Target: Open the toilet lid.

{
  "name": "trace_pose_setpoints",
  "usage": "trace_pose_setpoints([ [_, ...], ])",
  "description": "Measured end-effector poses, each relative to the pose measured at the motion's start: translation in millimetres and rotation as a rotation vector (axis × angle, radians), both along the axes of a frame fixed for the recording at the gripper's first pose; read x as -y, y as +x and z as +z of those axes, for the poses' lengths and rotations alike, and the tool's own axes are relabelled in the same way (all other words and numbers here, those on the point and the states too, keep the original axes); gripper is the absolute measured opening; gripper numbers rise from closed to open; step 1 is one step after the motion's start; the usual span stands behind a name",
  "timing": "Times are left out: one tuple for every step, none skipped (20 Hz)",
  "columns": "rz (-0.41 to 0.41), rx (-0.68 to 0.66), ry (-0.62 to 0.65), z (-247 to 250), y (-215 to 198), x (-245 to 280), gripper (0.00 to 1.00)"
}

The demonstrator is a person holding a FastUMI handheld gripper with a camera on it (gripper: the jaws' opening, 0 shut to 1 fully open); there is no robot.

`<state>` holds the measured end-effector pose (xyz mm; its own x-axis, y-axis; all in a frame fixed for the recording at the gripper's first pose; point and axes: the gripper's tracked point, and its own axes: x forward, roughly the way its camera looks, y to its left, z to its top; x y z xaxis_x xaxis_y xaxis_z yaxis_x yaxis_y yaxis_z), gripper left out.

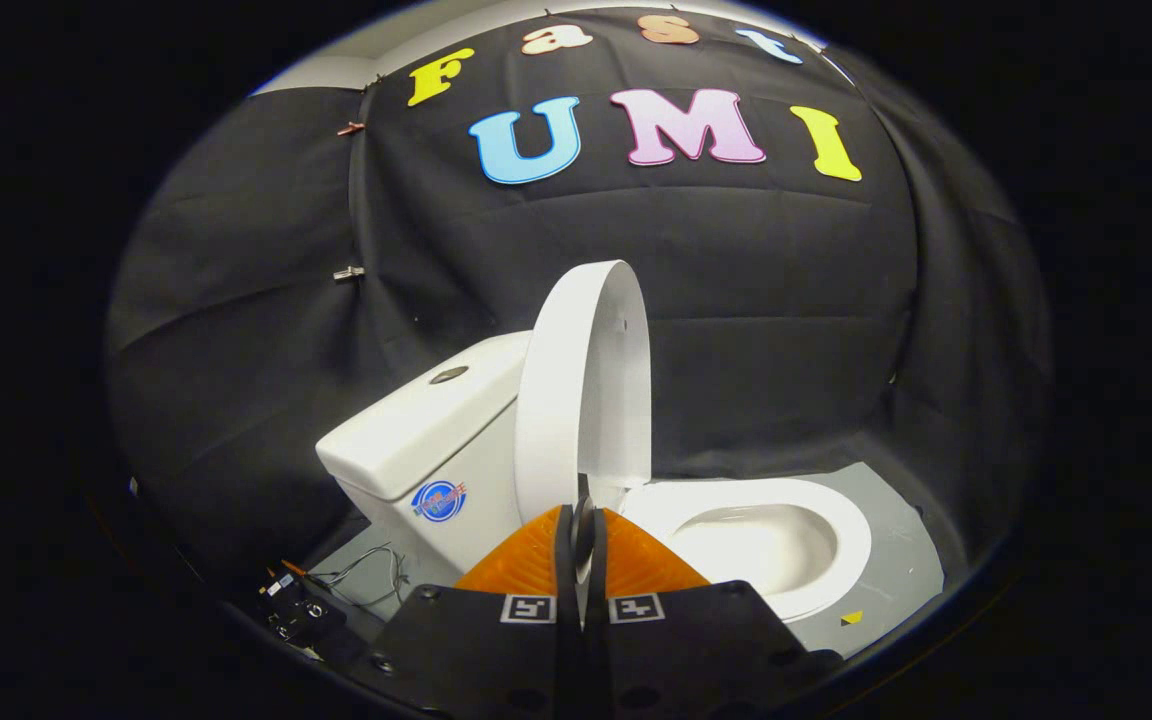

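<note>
A white toilet stands on a grey floor mat. Its lid is raised and stands nearly upright, close against the tank. Right of the lid, the seat ring lies down around the bowl. My gripper is shut, its fingers pressed together just in front of the lid's lower edge. Nothing shows between them. I cannot tell whether the tips touch the lid.
A round flush button sits on top of the tank. Left of the toilet base lie loose wires and a small black device. A small yellow marker lies on the mat. Black cloth walls close in the booth.
</note>
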<state>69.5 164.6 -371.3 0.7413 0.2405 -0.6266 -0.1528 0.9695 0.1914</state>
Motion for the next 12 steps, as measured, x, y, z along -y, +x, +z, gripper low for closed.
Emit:
trace_pose_setpoints([
  [0.005,0.001,0.000,-1,-1,-5,0.05],
  [0.010,0.002,0.000,-2,0,-10,0.05],
  [0.016,0.003,0.000,-3,1,-16,0.04],
  [0.022,0.004,-0.001,-4,1,-20,0.05],
  [0.026,0.004,-0.005,-5,0,-24,0.05],
  [0.031,0.007,-0.007,-6,-1,-28,0.05],
  [0.036,0.007,-0.009,-8,0,-32,0.05],
  [0.043,0.008,-0.009,-8,0,-36,0.05],
  [0.051,0.009,-0.006,-9,-1,-40,0.05],
  [0.057,0.008,-0.005,-9,-1,-43,0.05],
  [0.064,0.008,-0.004,-10,1,-47,0.05],
  [0.070,0.008,-0.005,-10,1,-51,0.05],
])
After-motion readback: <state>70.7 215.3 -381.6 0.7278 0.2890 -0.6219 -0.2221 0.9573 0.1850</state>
